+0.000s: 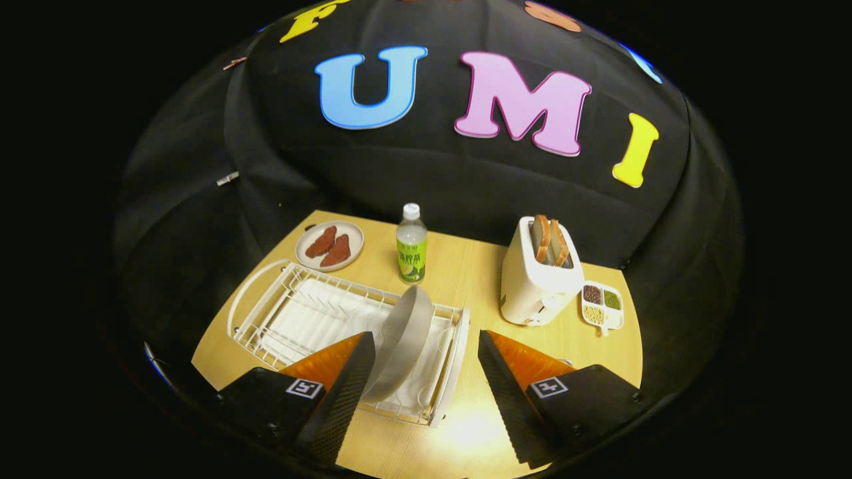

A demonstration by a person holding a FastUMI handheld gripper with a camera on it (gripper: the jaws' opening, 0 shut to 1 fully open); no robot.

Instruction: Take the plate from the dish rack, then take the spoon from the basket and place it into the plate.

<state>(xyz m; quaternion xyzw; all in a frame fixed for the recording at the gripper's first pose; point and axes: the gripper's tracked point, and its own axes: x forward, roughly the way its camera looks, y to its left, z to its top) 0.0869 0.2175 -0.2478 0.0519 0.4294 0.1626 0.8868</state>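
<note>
Above the dish rack (293,313), gripper (421,392) spread wide, plate (403,342) upright between fingers

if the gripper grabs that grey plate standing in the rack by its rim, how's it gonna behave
The grey plate looks rigid, so it should not flex. Its surface looks smooth, so it may slip in a rim grip. It stands on edge, tilted in the white dish rack, and could tip or catch on the wires if nudged. The gripper is open, the plate between its fingers.

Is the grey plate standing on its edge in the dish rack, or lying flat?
Standing on edge. The plate leans in the dish rack, rim up, between the fingers of the open claw, which do not touch it.
</note>
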